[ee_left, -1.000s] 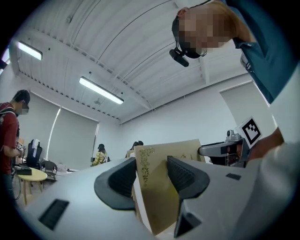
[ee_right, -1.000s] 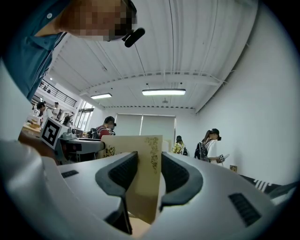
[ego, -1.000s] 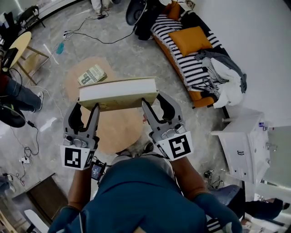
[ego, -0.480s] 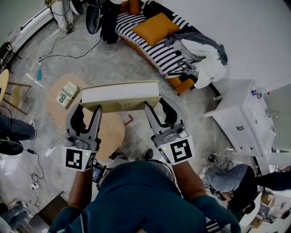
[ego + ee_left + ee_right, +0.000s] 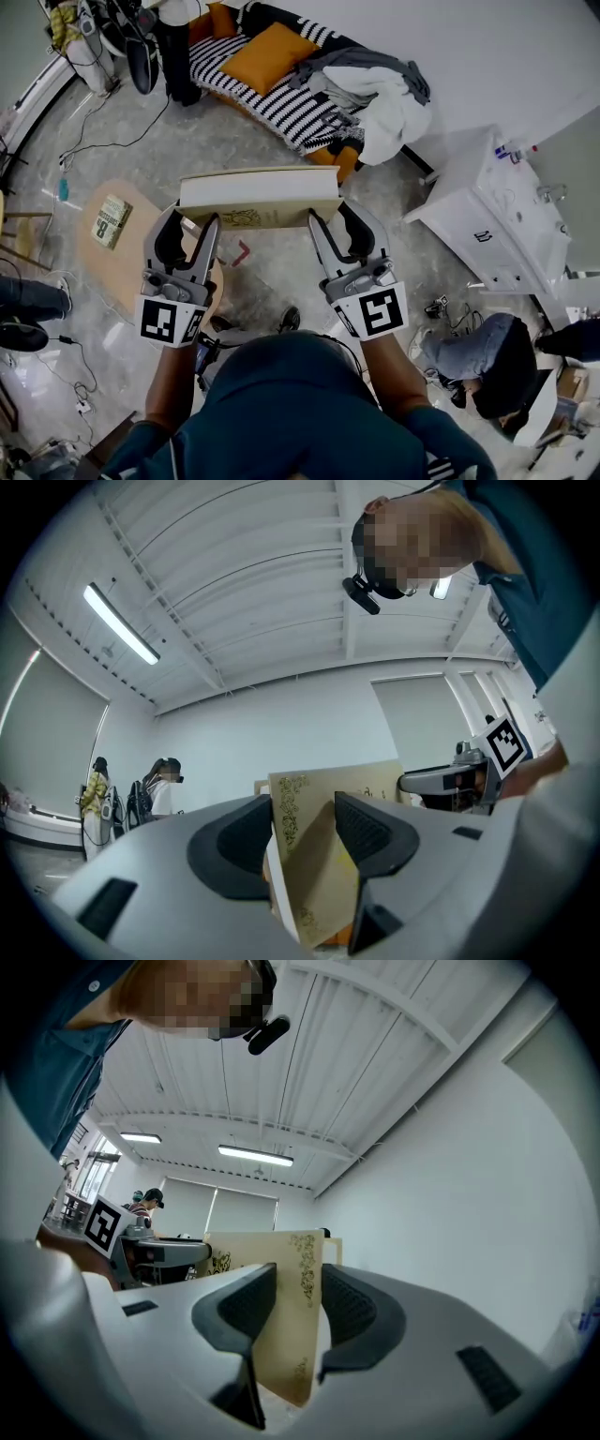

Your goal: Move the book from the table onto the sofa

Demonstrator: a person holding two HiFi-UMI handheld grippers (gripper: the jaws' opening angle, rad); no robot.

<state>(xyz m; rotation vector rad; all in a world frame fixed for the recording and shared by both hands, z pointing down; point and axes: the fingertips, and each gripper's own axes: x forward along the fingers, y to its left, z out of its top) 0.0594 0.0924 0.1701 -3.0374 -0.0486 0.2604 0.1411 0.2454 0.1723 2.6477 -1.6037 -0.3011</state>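
The book [image 5: 260,192] is off the table and in the air, carried level over bare floor with its pale page edge up toward the head camera and its gold-patterned cover facing the person. Ahead of it lies the sofa [image 5: 281,108], the largest thing in the room, set along the white wall; its striped seat is the goal, and the book is near its front edge but not yet above it. Behind and to the left is the round wooden table [image 5: 112,272], well apart from the book now, so the lift looks done and the carry is the step in hand. A white cabinet [image 5: 497,225] stands to the right, clear of the path. A heap of clothes [image 5: 384,94] takes up the sofa's right end and an orange cushion [image 5: 267,56] sits further back, which leaves the bare stripes between them as the likely landing place. A second, smaller book [image 5: 112,221] lies on the table, untouched. The left gripper [image 5: 194,223] is clamped on the book's near edge at its left end, and the right gripper [image 5: 335,220] on the same edge at its right end; each gripper view shows the cover standing between dark ribbed pads that press on it from both sides. Two grips set wide apart probably keep so broad and heavy a book from sagging or twisting as it travels.
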